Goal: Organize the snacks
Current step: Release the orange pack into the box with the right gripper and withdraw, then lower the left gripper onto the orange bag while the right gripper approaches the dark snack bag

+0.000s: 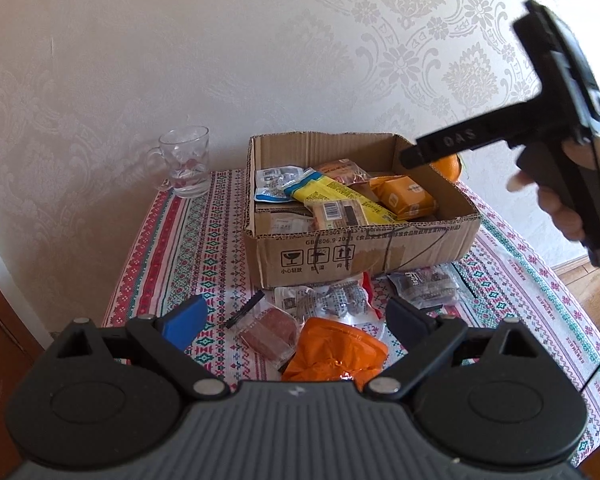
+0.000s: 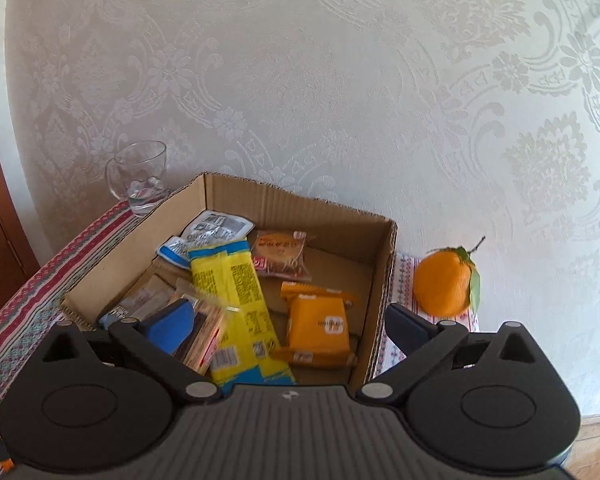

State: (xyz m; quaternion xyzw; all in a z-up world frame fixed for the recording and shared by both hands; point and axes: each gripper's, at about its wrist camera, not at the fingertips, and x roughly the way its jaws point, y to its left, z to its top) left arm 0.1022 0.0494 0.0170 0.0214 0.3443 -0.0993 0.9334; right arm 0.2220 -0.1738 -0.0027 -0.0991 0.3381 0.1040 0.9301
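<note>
From the left wrist view, the left gripper (image 1: pixel 296 320) hangs low over the loose snacks on the surface (image 1: pixel 172 248) in front of the cardboard box (image 1: pixel 360 248). Its jaws are spread wide and hold nothing. An orange packet (image 1: pixel 336 354) lies right under it, with a clear packet of reddish slices (image 1: pixel 268 332) and a printed clear bag (image 1: pixel 328 298) just beyond. To do this well, I'd drop onto one packet only, pinch it across a flat edge, and lift it clear before swinging to the box. The right gripper (image 1: pixel 410 158) hovers above the box's far corner.

From the right wrist view, the right gripper (image 2: pixel 288 320) is over the box (image 2: pixel 300 204), jaws wide apart and empty. A yellow wrapper (image 2: pixel 236 300) and an orange pack (image 2: pixel 320 328) lie inside below it; a blurred packet sits beside the left pad, contact unclear. An orange fruit (image 2: pixel 444 280) rests outside the box.
</note>
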